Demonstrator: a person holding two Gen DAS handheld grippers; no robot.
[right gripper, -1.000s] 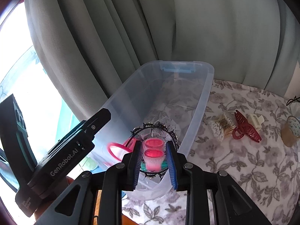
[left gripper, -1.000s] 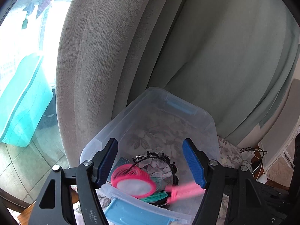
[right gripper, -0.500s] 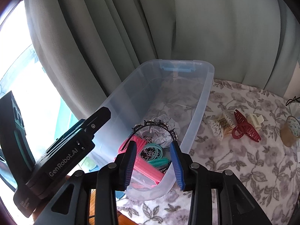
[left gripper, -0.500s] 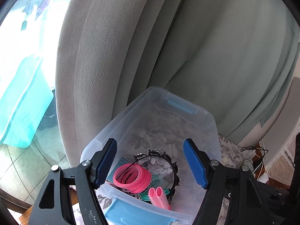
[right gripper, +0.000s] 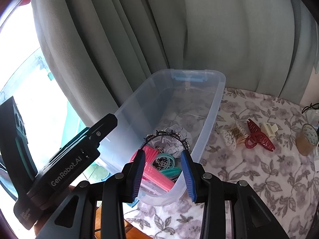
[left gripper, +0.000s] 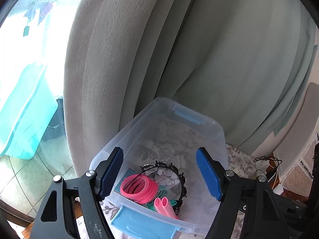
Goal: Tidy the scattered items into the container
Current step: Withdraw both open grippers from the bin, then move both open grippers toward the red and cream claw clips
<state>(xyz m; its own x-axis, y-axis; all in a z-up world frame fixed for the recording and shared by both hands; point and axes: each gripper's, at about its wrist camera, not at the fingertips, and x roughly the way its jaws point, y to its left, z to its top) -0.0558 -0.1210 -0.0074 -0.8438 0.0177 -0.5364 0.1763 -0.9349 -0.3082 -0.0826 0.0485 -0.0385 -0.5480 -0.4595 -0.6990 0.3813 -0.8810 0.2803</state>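
A clear plastic bin (left gripper: pixel 219 131) (right gripper: pixel 215 103) with blue latches stands on the floral cloth by the curtain. Inside lie pink hair rollers (left gripper: pixel 165 207) (right gripper: pixel 157 177), pink rings (left gripper: pixel 139 187), teal rings (right gripper: pixel 167 163), a black headband (left gripper: pixel 175 169) (right gripper: pixel 165 135) and a crumpled white scrunchie (right gripper: pixel 175 139). My left gripper (left gripper: pixel 159 175) hangs open above the bin's near end, empty. My right gripper (right gripper: pixel 162 171) is open over the same end, nothing between its fingers. On the cloth to the right lie cotton swabs (right gripper: pixel 233 135), a red claw clip (right gripper: pixel 259 139) and a cream clip (right gripper: pixel 269 128).
Grey-green curtains (right gripper: pixel 179 39) hang right behind the bin. A roll of tape (right gripper: pixel 306 139) sits at the far right of the table. The left gripper's body (right gripper: pixel 59 163) shows at the left of the right wrist view. A window with a teal tub (left gripper: pixel 24 109) outside lies left.
My right gripper opened and let the pink rollers drop into the bin, then widened further. The pink rings also came to rest in the bin. The left gripper stayed open.
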